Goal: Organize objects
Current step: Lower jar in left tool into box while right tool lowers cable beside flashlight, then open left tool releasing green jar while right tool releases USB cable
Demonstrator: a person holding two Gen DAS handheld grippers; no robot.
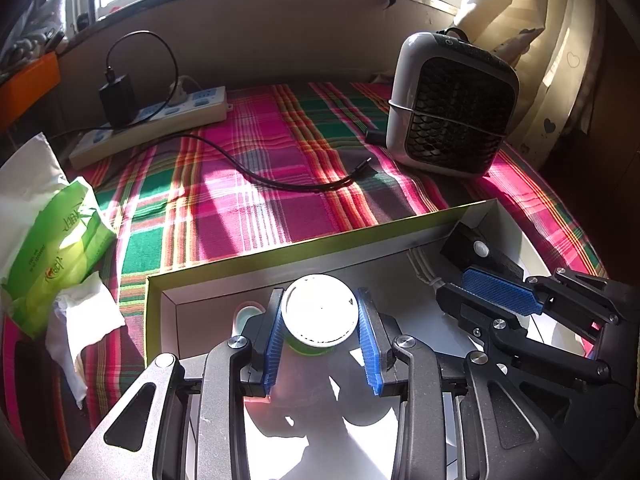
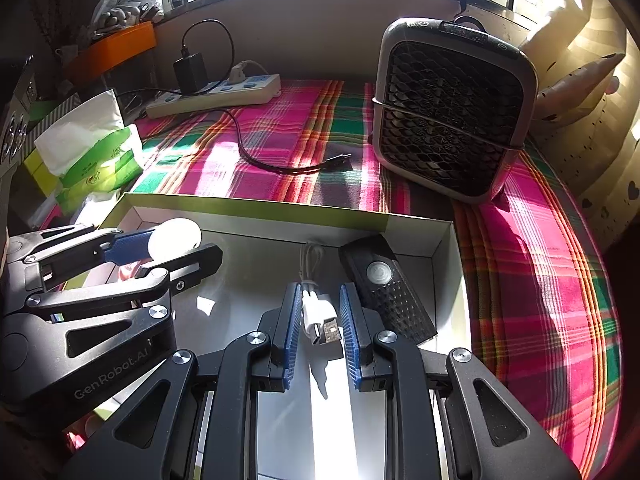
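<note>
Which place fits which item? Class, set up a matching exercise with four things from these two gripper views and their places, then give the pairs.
Items:
1. white-lidded jar
2. white USB cable
3. black remote
4. black charger

Places:
A. plugged into the power strip
B. between the left gripper pads
C. lying in the box, right of the cable
D. between the right gripper pads

Pairs: 1-B, 2-D, 3-C, 4-A

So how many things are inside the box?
3, maybe more hidden: a white-lidded jar between the left hand-held gripper's pads, a white cable, and a black remote on the right.
</note>
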